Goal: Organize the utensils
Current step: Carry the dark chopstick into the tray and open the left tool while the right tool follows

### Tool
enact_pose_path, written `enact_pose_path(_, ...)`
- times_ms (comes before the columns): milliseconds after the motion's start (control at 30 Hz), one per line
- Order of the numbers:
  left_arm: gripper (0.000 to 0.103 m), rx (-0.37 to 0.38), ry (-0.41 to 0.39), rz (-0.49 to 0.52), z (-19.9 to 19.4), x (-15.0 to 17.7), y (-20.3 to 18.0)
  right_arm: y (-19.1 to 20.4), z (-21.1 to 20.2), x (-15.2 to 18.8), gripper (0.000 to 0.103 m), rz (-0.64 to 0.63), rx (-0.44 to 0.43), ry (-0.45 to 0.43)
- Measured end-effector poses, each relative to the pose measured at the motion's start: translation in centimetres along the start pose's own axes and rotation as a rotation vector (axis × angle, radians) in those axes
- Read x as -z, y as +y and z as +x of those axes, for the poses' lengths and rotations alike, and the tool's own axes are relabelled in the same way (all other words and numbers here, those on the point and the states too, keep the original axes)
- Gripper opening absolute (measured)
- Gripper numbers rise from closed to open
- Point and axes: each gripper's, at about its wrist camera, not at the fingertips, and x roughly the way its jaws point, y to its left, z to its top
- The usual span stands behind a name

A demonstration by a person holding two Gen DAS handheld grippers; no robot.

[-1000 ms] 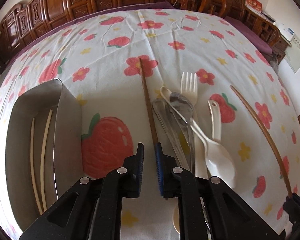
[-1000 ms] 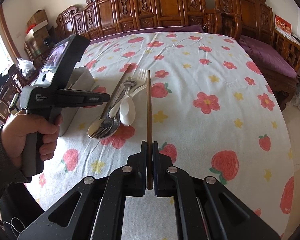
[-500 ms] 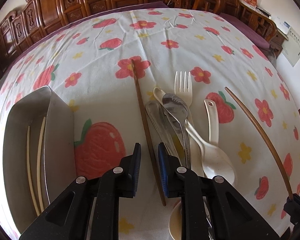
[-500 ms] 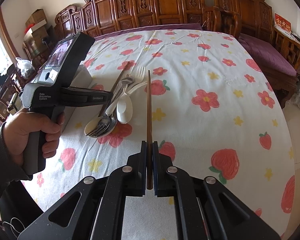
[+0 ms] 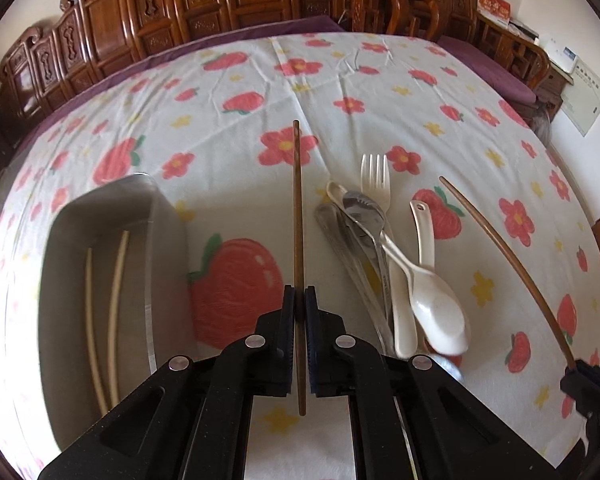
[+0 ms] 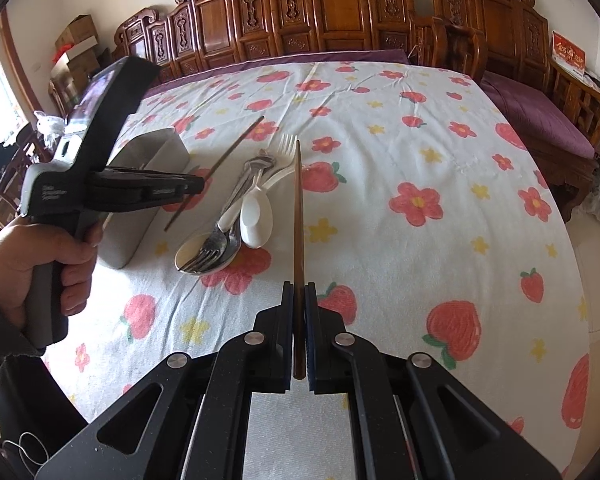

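Note:
My left gripper [image 5: 299, 294] is shut on a dark brown chopstick [image 5: 297, 208] that points away over the table; the same gripper [image 6: 196, 186] and chopstick [image 6: 236, 144] show in the right wrist view. My right gripper [image 6: 299, 290] is shut on a second brown chopstick [image 6: 298, 216], also seen in the left wrist view [image 5: 500, 248]. A heap of utensils lies between them: a white plastic fork [image 5: 376, 176], metal spoons [image 5: 360, 216] and white ceramic spoons [image 5: 432, 304]. A metal tray [image 5: 60, 280] at the left holds two pale chopsticks [image 5: 116, 292].
The table wears a white cloth with strawberries and flowers [image 6: 420, 200]. Carved wooden chairs [image 6: 340, 8] line the far edge. A purple cushioned bench [image 6: 540, 116] stands to the right. A person's hand [image 6: 52, 256] holds the left gripper.
My left gripper has closed on the dark chopstick that lay between its fingers, and the stick now stands straighter in view. The right gripper keeps its chopstick, nearly still.

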Motion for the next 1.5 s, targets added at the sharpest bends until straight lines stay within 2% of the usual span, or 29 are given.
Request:
enact_pose_path(333, 0.004, 0.021, -0.052, 0.007, -4.0, 1.6, 1.9, 0.6, -0.7, -0.2, 0.006, -0.009, -0.007, -0.024)
enact_pose_path(767, 0.004, 0.063, -0.111, -0.004, -8.9, 3.1, 5.2, 3.2, -1.3, -0.2, 0.006, -0.068, -0.022, -0.039)
enact_pose_path(1167, 0.004, 0.055, -0.124, -0.056, -9.8, 5.7, 11.1, 5.6, -1.1, 0.2, 0.006, -0.121, -0.022, -0.035)
enact_pose_path(1500, 0.004, 0.071, -0.101, -0.1, -8.3, 6.3, 14.5, 9.7, -1.0, -2.4, 0.006, -0.153, -0.054, -0.05)
